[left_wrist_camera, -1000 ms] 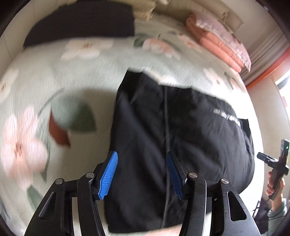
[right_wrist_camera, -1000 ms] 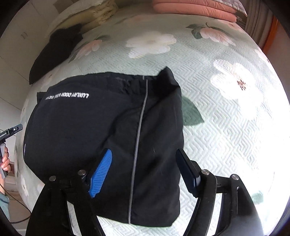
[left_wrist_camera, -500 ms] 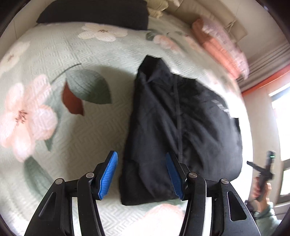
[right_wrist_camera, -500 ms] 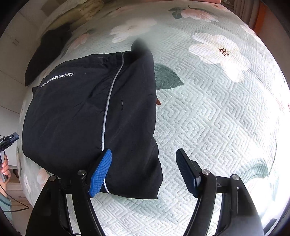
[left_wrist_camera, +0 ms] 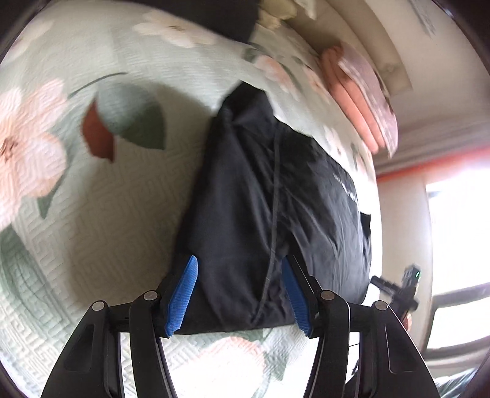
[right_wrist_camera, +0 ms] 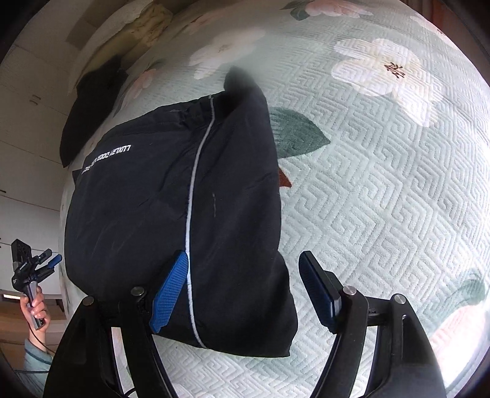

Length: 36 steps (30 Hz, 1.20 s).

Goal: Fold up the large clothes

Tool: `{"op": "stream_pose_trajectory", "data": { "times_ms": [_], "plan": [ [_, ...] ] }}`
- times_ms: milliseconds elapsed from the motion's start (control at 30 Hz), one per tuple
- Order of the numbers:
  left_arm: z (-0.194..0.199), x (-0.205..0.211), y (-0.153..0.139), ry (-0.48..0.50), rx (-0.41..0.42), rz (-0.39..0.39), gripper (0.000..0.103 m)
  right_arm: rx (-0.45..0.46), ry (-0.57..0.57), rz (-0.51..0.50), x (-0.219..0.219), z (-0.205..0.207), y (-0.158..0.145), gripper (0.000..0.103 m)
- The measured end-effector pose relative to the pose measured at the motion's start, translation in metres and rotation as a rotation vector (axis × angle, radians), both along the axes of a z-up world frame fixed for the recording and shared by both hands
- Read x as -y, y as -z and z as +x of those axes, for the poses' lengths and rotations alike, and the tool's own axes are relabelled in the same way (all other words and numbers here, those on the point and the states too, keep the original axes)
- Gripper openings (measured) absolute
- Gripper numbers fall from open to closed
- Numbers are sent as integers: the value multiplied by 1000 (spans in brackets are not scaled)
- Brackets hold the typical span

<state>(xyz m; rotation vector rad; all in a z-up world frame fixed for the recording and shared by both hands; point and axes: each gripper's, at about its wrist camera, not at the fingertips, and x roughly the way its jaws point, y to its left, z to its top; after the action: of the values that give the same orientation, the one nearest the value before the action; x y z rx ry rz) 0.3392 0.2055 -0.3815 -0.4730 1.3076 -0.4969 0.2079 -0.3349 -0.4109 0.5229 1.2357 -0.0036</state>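
A black garment (left_wrist_camera: 260,214) with a thin pale stripe and white lettering lies folded on the pale green floral bedspread (left_wrist_camera: 92,214). It also shows in the right wrist view (right_wrist_camera: 183,214). My left gripper (left_wrist_camera: 240,287) is open above its near edge, blue pads apart, holding nothing. My right gripper (right_wrist_camera: 245,284) is open over the garment's near corner, empty. The left gripper is seen far left in the right wrist view (right_wrist_camera: 30,266); the right gripper is seen at the far right of the left wrist view (left_wrist_camera: 401,290).
A second dark garment (right_wrist_camera: 92,107) lies at the bed's far side. Folded pink blankets (left_wrist_camera: 361,101) are stacked near the bed's far edge. Cream bedding (right_wrist_camera: 144,27) lies by the wall. The bedspread (right_wrist_camera: 382,183) extends wide to the right.
Both grippers have drawn back over the garment's near edge after pulling away; the left wrist view is blurred with motion. The garment lies where it was.
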Motion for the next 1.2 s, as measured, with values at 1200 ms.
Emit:
{"op": "stream_pose_trajectory", "data": {
  "times_ms": [1200],
  "plan": [
    [107, 51, 104, 178, -170, -329, 52, 135, -172, 446, -10, 82, 72, 66]
  ]
}}
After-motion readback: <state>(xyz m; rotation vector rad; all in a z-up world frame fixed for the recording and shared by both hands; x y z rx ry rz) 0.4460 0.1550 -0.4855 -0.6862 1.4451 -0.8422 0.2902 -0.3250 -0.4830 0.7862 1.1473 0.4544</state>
